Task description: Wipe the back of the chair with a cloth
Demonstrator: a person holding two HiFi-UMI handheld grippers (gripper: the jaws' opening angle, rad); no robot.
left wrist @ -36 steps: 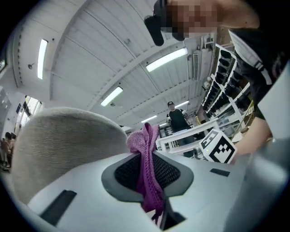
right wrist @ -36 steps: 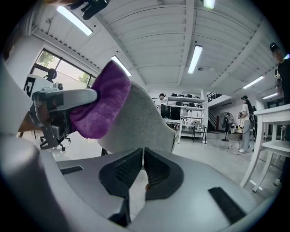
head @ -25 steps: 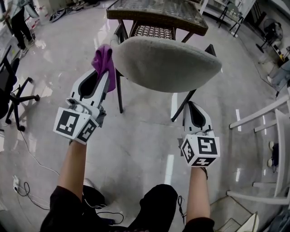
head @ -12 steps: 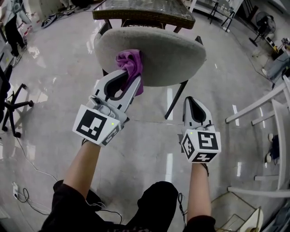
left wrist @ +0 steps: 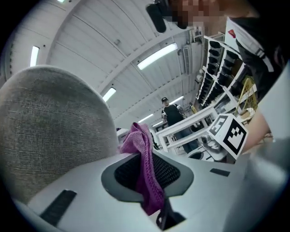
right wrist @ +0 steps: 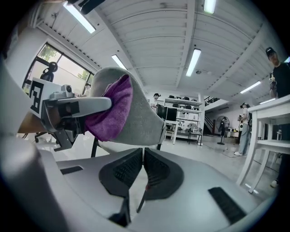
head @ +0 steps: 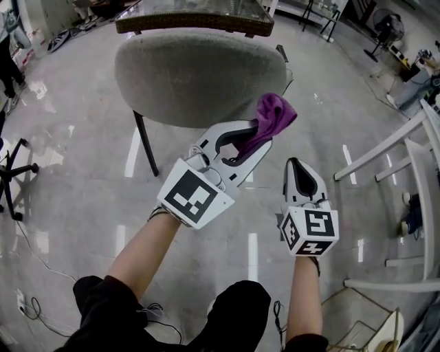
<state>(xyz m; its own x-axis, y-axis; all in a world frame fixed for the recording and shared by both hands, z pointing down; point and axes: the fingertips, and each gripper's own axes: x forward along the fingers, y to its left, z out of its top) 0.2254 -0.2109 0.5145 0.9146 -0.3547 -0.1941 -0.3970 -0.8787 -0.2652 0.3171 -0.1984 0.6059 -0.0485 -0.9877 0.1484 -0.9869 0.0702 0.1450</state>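
Observation:
A chair with a grey fabric back (head: 199, 72) on black legs fills the top of the head view. My left gripper (head: 265, 134) is shut on a purple cloth (head: 271, 117), which bunches out past its tips at the lower right edge of the chair back. In the left gripper view the cloth (left wrist: 145, 167) hangs between the jaws beside the grey chair back (left wrist: 54, 131). My right gripper (head: 300, 172) is lower and to the right, shut and empty, apart from the chair. From the right gripper view the cloth (right wrist: 111, 111) lies against the chair back (right wrist: 140, 115).
A glass-topped wicker table (head: 192, 17) stands just beyond the chair. A white frame (head: 405, 179) stands to the right. An office chair base (head: 14, 179) and floor cables (head: 34, 295) lie at the left. A person (head: 7, 48) stands at the far left on the glossy floor.
My left gripper has carried the purple cloth across the chair back from its left edge to its lower right edge. The right gripper has hardly moved.

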